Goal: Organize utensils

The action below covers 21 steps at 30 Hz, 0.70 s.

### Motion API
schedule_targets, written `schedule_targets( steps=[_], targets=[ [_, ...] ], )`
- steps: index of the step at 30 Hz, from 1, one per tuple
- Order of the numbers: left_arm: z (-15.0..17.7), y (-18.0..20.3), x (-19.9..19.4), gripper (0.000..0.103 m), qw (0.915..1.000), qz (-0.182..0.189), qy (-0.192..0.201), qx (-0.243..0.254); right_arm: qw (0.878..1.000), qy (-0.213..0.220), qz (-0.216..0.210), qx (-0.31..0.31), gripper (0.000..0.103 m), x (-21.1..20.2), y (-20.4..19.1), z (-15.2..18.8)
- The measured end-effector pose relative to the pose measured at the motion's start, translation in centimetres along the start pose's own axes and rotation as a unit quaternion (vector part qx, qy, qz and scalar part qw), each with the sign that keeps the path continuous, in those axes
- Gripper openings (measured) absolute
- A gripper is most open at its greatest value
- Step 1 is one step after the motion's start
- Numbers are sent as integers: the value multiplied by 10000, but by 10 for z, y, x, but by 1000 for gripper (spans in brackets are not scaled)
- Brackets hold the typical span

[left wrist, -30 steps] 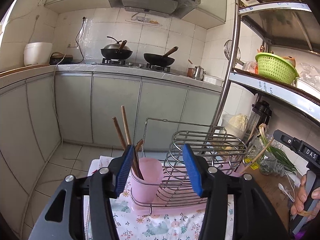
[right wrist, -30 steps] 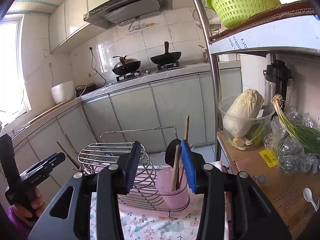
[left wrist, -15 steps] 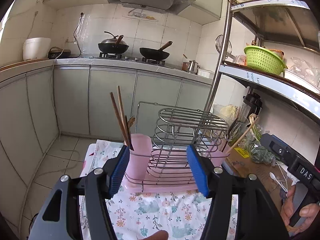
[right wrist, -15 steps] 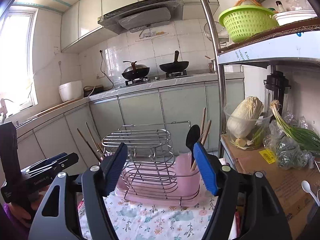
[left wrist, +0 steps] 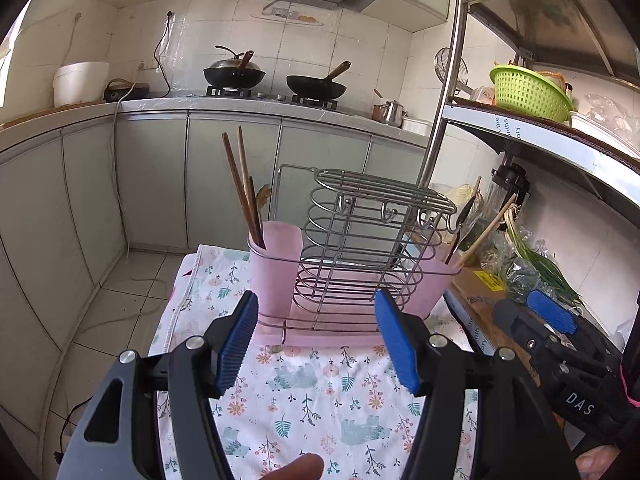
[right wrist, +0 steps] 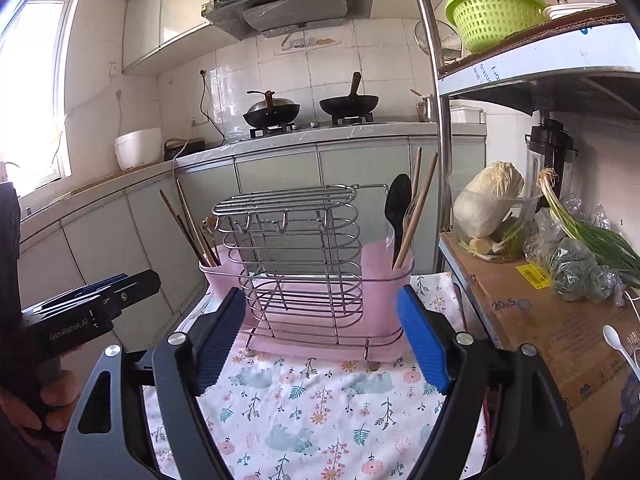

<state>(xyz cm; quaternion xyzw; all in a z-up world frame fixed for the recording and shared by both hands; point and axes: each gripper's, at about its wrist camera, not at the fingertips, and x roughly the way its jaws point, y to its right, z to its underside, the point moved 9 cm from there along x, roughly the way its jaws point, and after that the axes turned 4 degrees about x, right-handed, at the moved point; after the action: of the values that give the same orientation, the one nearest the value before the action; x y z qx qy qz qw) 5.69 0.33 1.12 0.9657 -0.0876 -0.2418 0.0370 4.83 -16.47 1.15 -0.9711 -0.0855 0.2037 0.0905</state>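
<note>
A wire rack (right wrist: pixel 296 264) stands on the cloth-covered table (right wrist: pixel 304 420), toward its far edge, with a cup at each end. The left cup (left wrist: pixel 276 268) holds chopsticks (left wrist: pixel 240 184); the right cup (right wrist: pixel 386 280) holds a spoon (right wrist: pixel 396 212) and more sticks. Off the table's right edge lies a cardboard box (right wrist: pixel 552 320) carrying a bowl of cabbage (right wrist: pixel 488 208) and bagged greens (right wrist: pixel 580 264) (a small spoon (right wrist: pixel 618 346) nearer its front). Behind everything, two woks (right wrist: pixel 272 114) sit on the counter.

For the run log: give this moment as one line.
left gripper: open, empty | right gripper: open, empty | rack: on floral cloth | chopsticks: in pink cups
</note>
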Motion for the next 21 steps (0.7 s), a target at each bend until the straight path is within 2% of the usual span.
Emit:
schedule_targets(
  steps=[9, 21],
  targets=[
    [15, 12, 0, 60, 9998, -91, -90, 120, 9997, -234, 88, 3, 80, 3, -4, 24],
    [25, 13, 3, 59, 9997, -142, -190, 90, 9990, -397, 197, 59, 80, 8, -4, 38]
  ],
)
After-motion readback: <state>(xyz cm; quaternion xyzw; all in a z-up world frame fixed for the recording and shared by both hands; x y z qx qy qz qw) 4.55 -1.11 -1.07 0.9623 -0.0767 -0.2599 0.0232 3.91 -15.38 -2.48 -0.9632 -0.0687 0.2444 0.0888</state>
